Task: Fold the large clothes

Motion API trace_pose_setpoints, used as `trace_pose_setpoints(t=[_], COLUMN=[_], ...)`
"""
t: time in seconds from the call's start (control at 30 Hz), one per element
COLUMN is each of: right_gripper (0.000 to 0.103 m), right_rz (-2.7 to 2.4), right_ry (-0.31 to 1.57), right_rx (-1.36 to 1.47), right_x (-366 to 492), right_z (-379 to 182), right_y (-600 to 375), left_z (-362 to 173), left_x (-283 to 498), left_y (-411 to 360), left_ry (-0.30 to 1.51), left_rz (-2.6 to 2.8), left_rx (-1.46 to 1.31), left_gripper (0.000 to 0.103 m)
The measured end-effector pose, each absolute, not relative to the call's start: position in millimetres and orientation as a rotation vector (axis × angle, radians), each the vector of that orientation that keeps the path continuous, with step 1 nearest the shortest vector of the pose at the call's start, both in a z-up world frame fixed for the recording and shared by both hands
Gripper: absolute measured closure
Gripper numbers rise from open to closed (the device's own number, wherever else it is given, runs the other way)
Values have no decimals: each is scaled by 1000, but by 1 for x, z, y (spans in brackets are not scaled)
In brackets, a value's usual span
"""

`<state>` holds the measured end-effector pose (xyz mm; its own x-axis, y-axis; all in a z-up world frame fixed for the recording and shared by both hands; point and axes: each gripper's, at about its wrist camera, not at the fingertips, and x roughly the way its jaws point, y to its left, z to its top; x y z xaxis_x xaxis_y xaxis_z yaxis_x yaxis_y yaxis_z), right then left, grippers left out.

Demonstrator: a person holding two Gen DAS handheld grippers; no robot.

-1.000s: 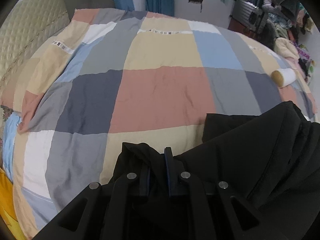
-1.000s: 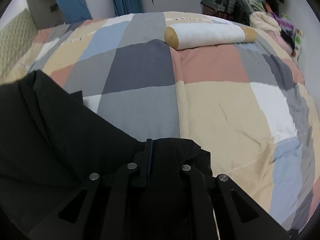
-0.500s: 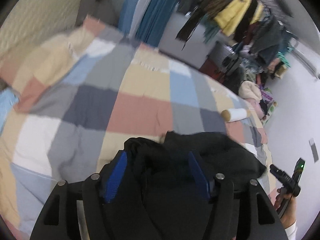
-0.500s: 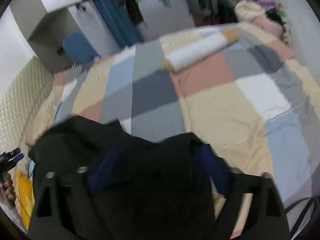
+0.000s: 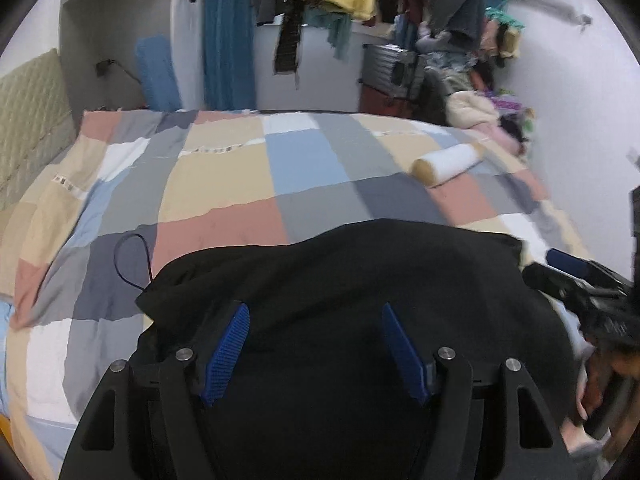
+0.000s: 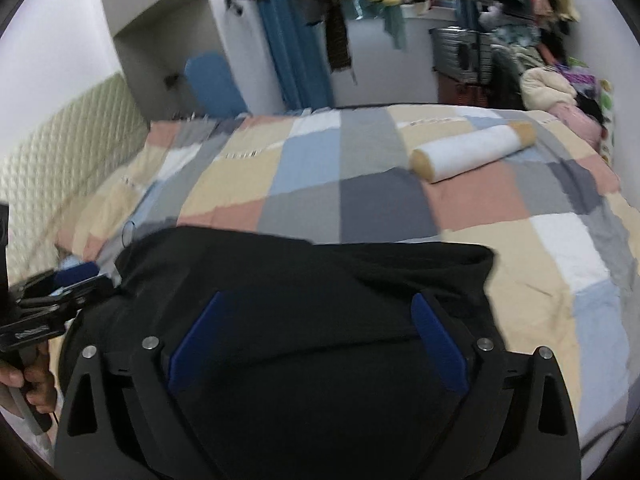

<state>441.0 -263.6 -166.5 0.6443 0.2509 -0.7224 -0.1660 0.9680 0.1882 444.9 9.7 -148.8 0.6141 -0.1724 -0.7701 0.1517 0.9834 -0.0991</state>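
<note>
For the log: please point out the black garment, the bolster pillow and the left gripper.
black garment [image 5: 360,272]: left wrist view, upper folded layer.
bolster pillow [image 6: 472,154]: right wrist view, white middle.
left gripper [image 5: 314,346]: left wrist view, between open fingertips.

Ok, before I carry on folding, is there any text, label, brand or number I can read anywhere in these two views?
None can be read.
Strip of small marks on the patchwork bed cover: too blurred to read.
Light marking on the other gripper's body: too blurred to read.
Black garment: no label or print in view.
Bolster pillow: plain, no text.
</note>
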Motion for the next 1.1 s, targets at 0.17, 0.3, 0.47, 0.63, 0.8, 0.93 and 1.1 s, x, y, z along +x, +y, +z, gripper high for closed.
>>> trace_pose_setpoints(t=[0.17,0.3,0.47,0.63,0.8,0.93,1.1], right_gripper=[1,0,0,0,0,0,0], right_rz=[233,215,221,228,201,189,184], right_ry=[875,890,880,854,814,798,807], right_rx=[57,72,61,110,70,46,27], right_x=[468,478,473,473,483,488,493], right_z=[-207,-230,-242,-254,-262,-269,-277], right_y=[-241,-237,-232,-234,-220,-214,-210], left_z=[-195,-213,-221,-234,-242,-246,-247], left_x=[460,453,450,450,454,461,462], left_y=[15,29,30,26,34,41,38], left_ry=[930,862,829,797,782,799,804], left_rz=[-182,-174,-164,-147,-120,-127,-116], left_rx=[-43,-118,-103,-27,-46,-77,-62], left_gripper=[35,33,32,29,28,28,28])
